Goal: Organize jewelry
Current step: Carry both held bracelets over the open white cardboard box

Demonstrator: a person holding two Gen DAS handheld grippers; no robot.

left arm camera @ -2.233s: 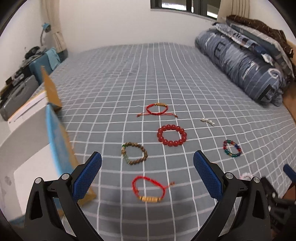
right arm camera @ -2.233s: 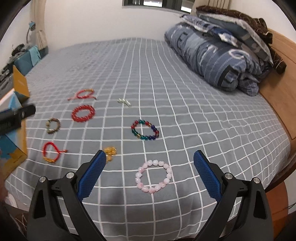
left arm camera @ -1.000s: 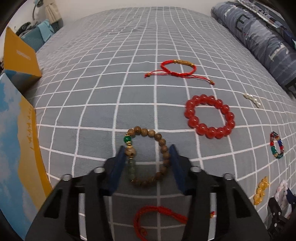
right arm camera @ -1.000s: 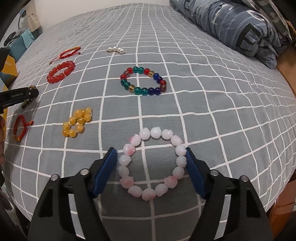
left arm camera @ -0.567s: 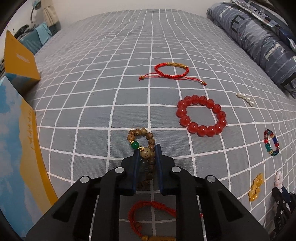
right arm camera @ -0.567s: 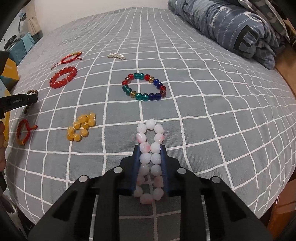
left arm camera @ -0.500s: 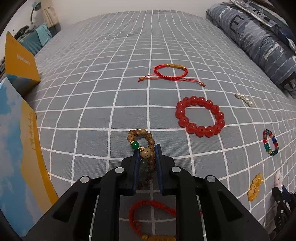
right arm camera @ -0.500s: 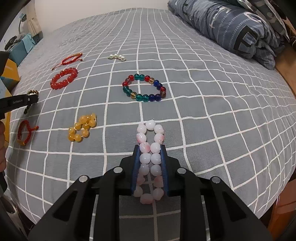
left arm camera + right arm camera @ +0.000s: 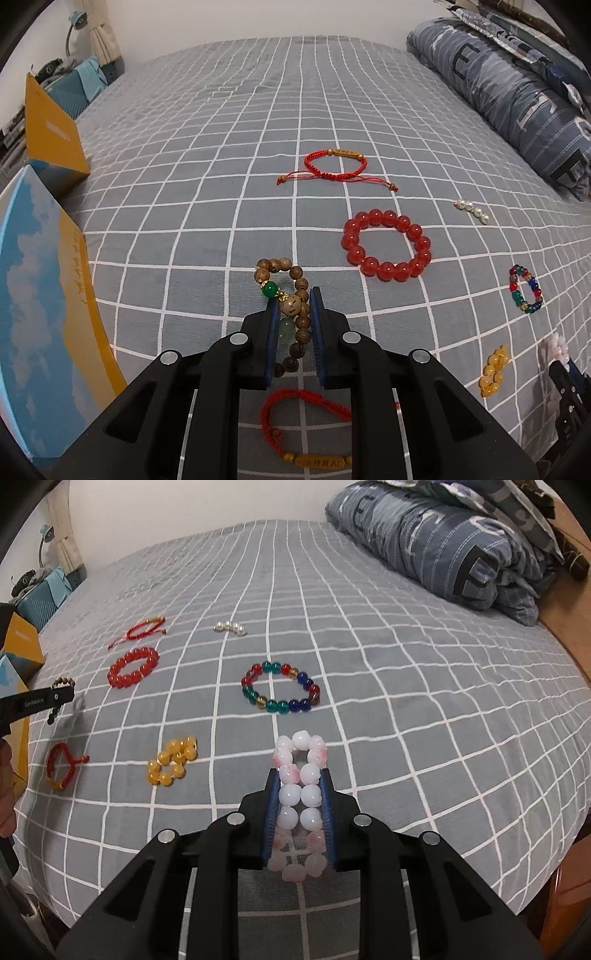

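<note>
My left gripper (image 9: 294,299) is shut on a brown wooden bead bracelet (image 9: 291,280) with a green bead, squeezed flat and raised slightly above the grey checked bedspread (image 9: 221,147). My right gripper (image 9: 300,775) is shut on a pink-white bead bracelet (image 9: 301,771), also squeezed flat. On the bed lie a red bead bracelet (image 9: 386,243), a red cord bracelet (image 9: 336,164), a second red cord bracelet (image 9: 306,432) under the left gripper, a multicoloured bead bracelet (image 9: 280,688), yellow beads (image 9: 173,760) and small pearls (image 9: 229,627).
An open blue and orange box (image 9: 40,295) stands at the bed's left edge, its orange lid (image 9: 48,129) further back. A folded blue quilt (image 9: 443,542) lies at the far right. The wooden bed frame (image 9: 561,620) runs along the right.
Both grippers came down from open over the bed, closed on their bracelets, and have since lifted them slightly; the bracelets are now pinched flat.
</note>
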